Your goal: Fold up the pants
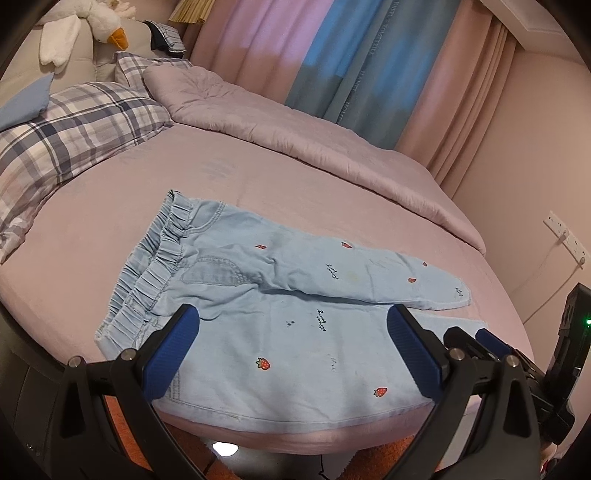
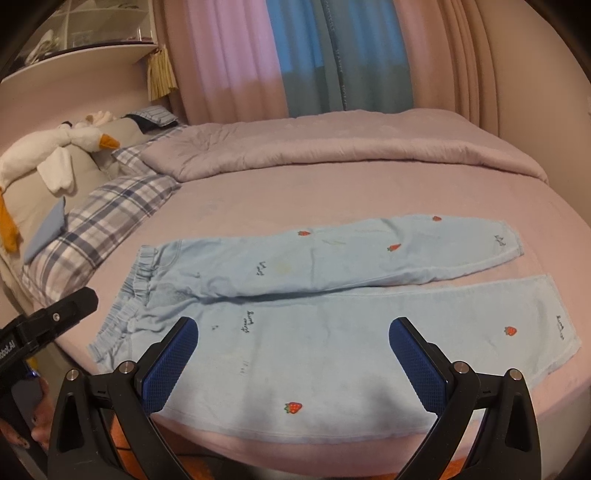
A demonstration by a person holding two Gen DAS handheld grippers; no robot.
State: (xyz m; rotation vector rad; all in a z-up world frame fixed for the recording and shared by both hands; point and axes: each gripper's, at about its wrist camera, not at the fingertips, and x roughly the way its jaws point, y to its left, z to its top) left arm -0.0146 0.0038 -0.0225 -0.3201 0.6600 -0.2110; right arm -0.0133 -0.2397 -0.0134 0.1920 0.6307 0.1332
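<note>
Light blue pants (image 1: 280, 295) with red strawberry prints lie flat on the pink bed sheet (image 1: 110, 229), waistband to the left, two legs running right. They also show in the right wrist view (image 2: 332, 295). My left gripper (image 1: 291, 325) is open and empty, hovering over the near leg close to the waistband. My right gripper (image 2: 293, 332) is open and empty over the middle of the near leg. The right gripper's blue pad and black body show at the right edge of the left wrist view (image 1: 491, 343). The left gripper's body shows at the left edge of the right wrist view (image 2: 48, 321).
A plaid pillow (image 1: 70, 140) and a white goose plush (image 1: 92, 26) lie at the bed's head on the left. A folded pink quilt (image 1: 295, 136) runs along the far side. Curtains (image 1: 332, 55) hang behind. The near bed edge (image 2: 295, 450) is just below the pants.
</note>
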